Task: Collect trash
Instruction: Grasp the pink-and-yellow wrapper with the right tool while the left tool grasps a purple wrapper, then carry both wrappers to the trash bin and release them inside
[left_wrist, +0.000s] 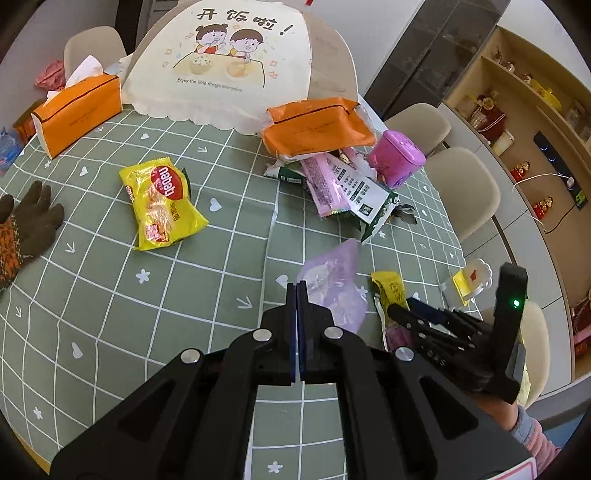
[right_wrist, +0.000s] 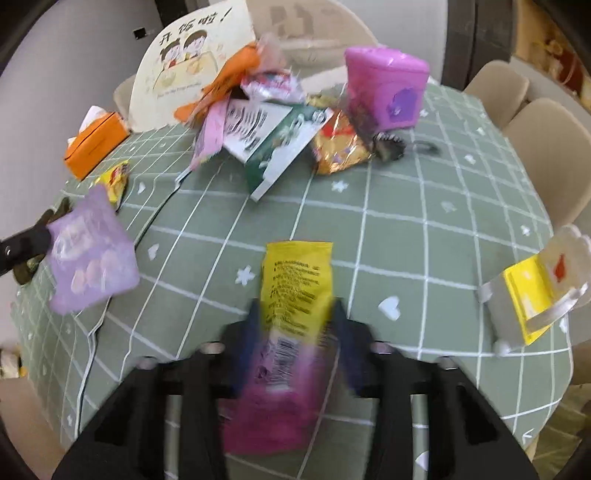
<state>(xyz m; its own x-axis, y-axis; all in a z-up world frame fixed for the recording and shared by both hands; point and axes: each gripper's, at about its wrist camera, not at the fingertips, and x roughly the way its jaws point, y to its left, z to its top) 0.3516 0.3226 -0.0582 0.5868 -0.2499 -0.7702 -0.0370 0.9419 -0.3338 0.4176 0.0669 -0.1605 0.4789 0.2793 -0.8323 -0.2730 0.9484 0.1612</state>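
Observation:
My left gripper (left_wrist: 296, 286) is shut on the edge of a lilac see-through wrapper (left_wrist: 332, 291), which hangs off its tip above the green checked tablecloth (left_wrist: 110, 295). From the right wrist view that wrapper (right_wrist: 92, 254) dangles from the left gripper (right_wrist: 44, 236) at the left edge. My right gripper (right_wrist: 295, 310) stands open low over the table, its blurred fingers either side of a flat yellow-and-magenta wrapper (right_wrist: 295, 273). In the left wrist view the right gripper (left_wrist: 404, 306) sits over that wrapper (left_wrist: 391, 291). A pile of wrappers (left_wrist: 343, 184) lies beside a pink lidded bin (left_wrist: 395, 157).
A yellow snack bag (left_wrist: 162, 203) lies mid-table, a brown glove (left_wrist: 33, 221) at the left edge. An orange tissue box (left_wrist: 79, 112), a flattened orange pack (left_wrist: 317, 127) and a printed food cover (left_wrist: 221, 62) stand behind. A clear stand holding a yellow card (right_wrist: 532, 295) sits at the right edge. Beige chairs ring the table.

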